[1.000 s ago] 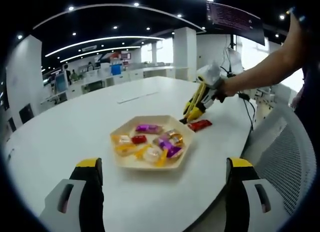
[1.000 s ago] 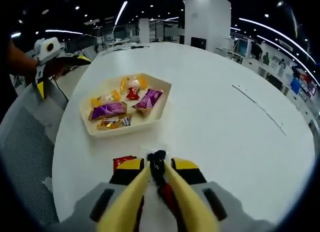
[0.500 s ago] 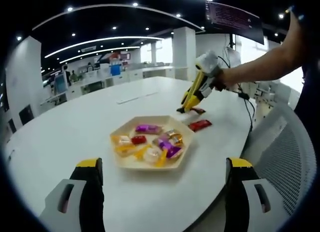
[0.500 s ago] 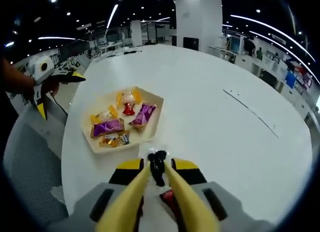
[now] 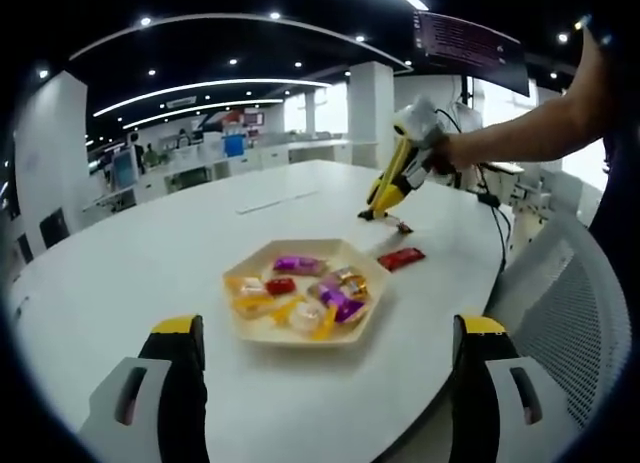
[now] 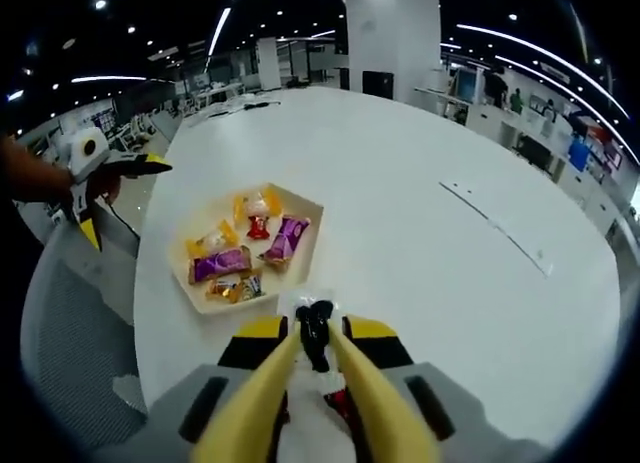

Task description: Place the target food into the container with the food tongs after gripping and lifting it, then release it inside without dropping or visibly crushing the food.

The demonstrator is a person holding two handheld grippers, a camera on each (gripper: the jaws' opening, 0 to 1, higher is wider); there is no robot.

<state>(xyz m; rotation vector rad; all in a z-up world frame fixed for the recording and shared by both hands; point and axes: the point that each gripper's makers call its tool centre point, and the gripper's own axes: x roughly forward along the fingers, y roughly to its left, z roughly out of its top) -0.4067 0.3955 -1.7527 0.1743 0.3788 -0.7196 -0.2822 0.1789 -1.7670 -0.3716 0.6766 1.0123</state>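
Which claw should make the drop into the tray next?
Right. Its claw is shut on the food tongs, which pinch a small dark candy above the table near the tray. The left claw is open and holds nothing.

Yellow food tongs (image 6: pixel 318 358) run up the middle of the right gripper view, tips closed on a small dark wrapped candy (image 6: pixel 317 335), lifted off the table. From the left gripper view the tongs (image 5: pixel 388 183) slant down at 1 o'clock, candy (image 5: pixel 400 224) at the tips, above and beyond the red packet (image 5: pixel 401 257). Hexagonal pale tray (image 5: pixel 262 326) sits flat, holding purple, orange, red and yellow wrapped snacks. In the right gripper view the tray (image 6: pixel 308 223) lies at 11 o'clock from the tong tips.
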